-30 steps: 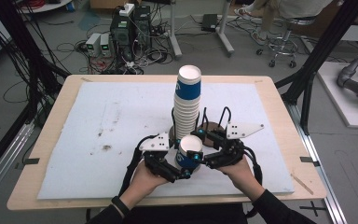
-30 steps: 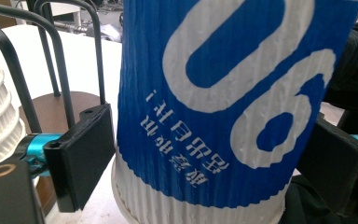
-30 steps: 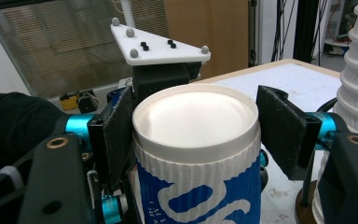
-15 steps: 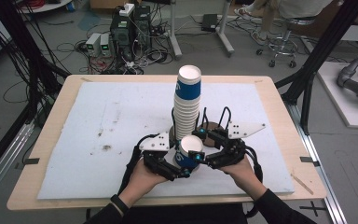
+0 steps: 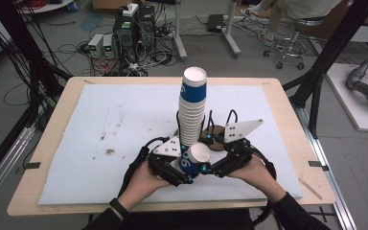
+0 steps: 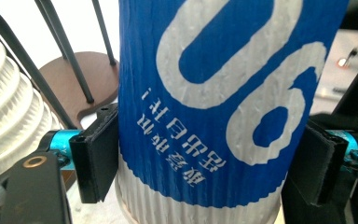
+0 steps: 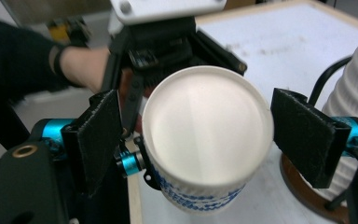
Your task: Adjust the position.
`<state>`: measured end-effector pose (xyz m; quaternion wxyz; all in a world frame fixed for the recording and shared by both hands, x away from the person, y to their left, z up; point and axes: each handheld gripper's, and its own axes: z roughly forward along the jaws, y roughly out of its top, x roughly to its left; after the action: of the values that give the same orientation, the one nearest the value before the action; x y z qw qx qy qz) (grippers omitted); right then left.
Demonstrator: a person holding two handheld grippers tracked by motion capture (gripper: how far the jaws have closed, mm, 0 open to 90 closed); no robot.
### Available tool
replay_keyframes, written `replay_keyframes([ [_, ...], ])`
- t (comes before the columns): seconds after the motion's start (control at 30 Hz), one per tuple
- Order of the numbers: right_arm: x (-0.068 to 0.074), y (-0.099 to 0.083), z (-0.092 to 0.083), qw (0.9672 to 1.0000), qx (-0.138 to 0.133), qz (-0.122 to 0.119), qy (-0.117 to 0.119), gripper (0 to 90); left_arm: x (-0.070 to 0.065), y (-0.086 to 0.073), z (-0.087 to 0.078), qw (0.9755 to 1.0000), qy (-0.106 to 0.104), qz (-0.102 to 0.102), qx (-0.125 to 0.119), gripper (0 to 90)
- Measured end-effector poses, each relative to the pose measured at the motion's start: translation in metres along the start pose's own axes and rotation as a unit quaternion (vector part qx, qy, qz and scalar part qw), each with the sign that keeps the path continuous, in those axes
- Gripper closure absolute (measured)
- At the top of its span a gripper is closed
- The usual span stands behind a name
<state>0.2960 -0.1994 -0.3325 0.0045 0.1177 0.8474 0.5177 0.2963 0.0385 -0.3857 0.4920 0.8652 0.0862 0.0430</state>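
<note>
A blue and white paper cup [image 5: 194,158] lies on its side between both grippers, just above the near part of the table. My left gripper [image 5: 184,170] is shut on it. Its jaws have just been closing, and both pads [image 6: 98,154] press the cup's [image 6: 214,93] ribbed sides. My right gripper [image 7: 205,140] faces the cup's white round end [image 7: 205,126]. Its jaws have just been opening, and its pads [image 7: 303,135] stand apart from the rim on either side. A tall stack of white cups [image 5: 191,115], topped by a blue one, rises right behind.
The stack stands on a brown round base [image 5: 215,130] with black wire uprights. A white mat [image 5: 124,120] with some dark stains at its left covers the wooden table. Cables and equipment lie on the floor beyond the far edge.
The left jaws have drawn in onto the cup and the right jaws have spread away from it. Both hands stay where they were.
</note>
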Motion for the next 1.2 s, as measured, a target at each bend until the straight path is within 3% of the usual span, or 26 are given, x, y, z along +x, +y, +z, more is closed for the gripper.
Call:
replay_keyframes([
  [0.03,0.001,0.0,0.004,0.9998,0.017,-0.001,-0.008,18.9,-0.002,0.001,0.001,1.0,0.003,0.005,0.006,21.4],
  [0.07,0.001,0.0,0.004,0.9998,0.017,-0.001,-0.008,18.9,-0.002,0.001,0.001,1.0,0.003,0.005,0.006,21.4],
  [0.17,0.001,-0.002,0.008,0.9993,0.036,-0.008,-0.009,28.1,-0.003,0.002,-0.001,0.9999,0.004,0.01,0.003,21.4],
  [0.33,-0.001,-0.002,0.005,0.9995,0.027,-0.013,-0.008,29.1,-0.004,0.002,-0.003,0.9998,0.011,0.013,-0.011,19.3],
  [0.37,-0.002,-0.003,0.003,0.9998,0.016,-0.013,-0.006,29.1,-0.003,0.002,-0.005,0.9995,0.014,0.015,-0.025,18.3],
  [0.4,-0.002,-0.003,0.003,0.9998,0.016,-0.013,-0.006,29.1,-0.003,0.002,-0.005,0.9995,0.014,0.015,-0.025,16.9],
  [0.43,-0.003,-0.004,0.0,0.9999,0.0,-0.013,-0.005,29.2,-0.003,0.001,-0.008,0.9983,0.02,0.01,-0.053,13.5],
  [0.47,-0.003,-0.004,0.0,0.9999,0.0,-0.013,-0.005,29.2,-0.003,0.001,-0.008,0.9983,0.02,0.01,-0.053,9.8],
  [0.5,-0.007,-0.005,-0.004,0.9997,-0.02,-0.01,-0.007,29.3,-0.003,0.0,-0.009,0.9976,0.023,0.003,-0.065,7.8],
  [0.53,-0.007,-0.005,-0.004,0.9997,-0.02,-0.01,-0.007,29.3,-0.003,0.0,-0.011,0.9967,0.023,-0.002,-0.077,7.8],
  [0.57,-0.009,-0.006,-0.009,0.9991,-0.041,0.005,0.002,29.3,-0.002,-0.003,-0.015,0.9939,0.021,-0.009,-0.108,7.3],
  [0.6,-0.009,-0.006,-0.009,0.9991,-0.041,0.005,0.002,29.3,-0.002,-0.003,-0.015,0.9939,0.021,-0.009,-0.108,7.3],
  [0.77,-0.012,-0.009,-0.018,0.9946,-0.098,0.03,0.02,29.3,0.003,-0.009,-0.018,0.9835,-0.008,-0.041,-0.176,7.0],
  [0.93,-0.015,-0.013,-0.019,0.9904,-0.127,0.047,0.03,29.3,0.006,-0.01,-0.016,0.9801,-0.027,-0.052,-0.19,7.5],
  [0.97,-0.016,-0.014,-0.019,0.9891,-0.134,0.052,0.032,29.3,0.007,-0.011,-0.017,0.9782,-0.03,-0.056,-0.198,8.8],
  [1.03,-0.016,-0.015,-0.019,0.9881,-0.141,0.052,0.033,29.3,0.009,-0.012,-0.018,0.9777,-0.032,-0.057,-0.2,13.6],
  [1.1,-0.016,-0.016,-0.018,0.9868,-0.149,0.055,0.032,29.3,0.011,-0.013,-0.02,0.9745,-0.037,-0.065,-0.211,14.8],
  [1.2,-0.016,-0.016,-0.017,0.9862,-0.153,0.055,0.032,29.4,0.012,-0.013,-0.021,0.9752,-0.038,-0.062,-0.209,15.6],
])
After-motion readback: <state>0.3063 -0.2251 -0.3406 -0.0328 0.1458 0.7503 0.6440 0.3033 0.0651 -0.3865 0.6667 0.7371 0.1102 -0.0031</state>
